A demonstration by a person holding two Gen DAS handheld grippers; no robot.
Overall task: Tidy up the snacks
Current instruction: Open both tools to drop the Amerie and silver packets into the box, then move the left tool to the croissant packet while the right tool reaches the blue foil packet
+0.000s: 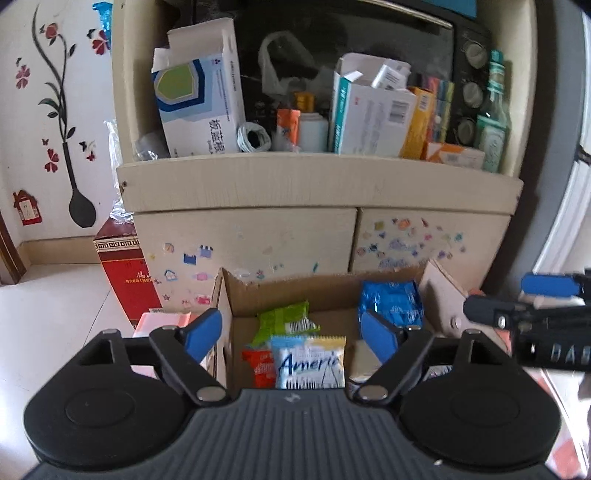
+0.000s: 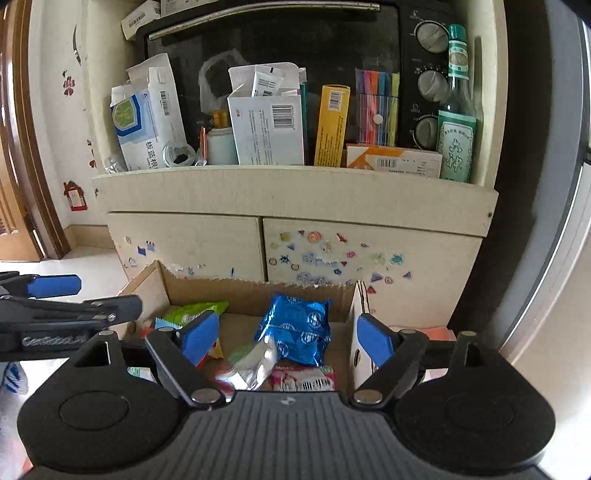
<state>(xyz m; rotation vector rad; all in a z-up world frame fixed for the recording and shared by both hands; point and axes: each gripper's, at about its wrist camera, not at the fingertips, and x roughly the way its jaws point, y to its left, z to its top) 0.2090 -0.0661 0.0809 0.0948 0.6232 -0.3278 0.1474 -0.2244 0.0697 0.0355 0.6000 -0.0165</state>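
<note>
A cream cabinet (image 1: 317,192) stands behind an open cardboard box (image 2: 258,291) of snacks. Inside lie a blue foil packet (image 2: 299,328), a green packet (image 1: 284,319) and a white-blue packet (image 1: 308,363). Above it, the left gripper (image 1: 291,332) and right gripper (image 2: 290,338) hold their jaws wide apart, gripping nothing.

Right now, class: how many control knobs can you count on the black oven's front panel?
3, stacked in a column on the oven panel's right side: the top knob, the middle knob and the bottom knob, beside the green-labelled glass bottle. None seems hidden.
</note>
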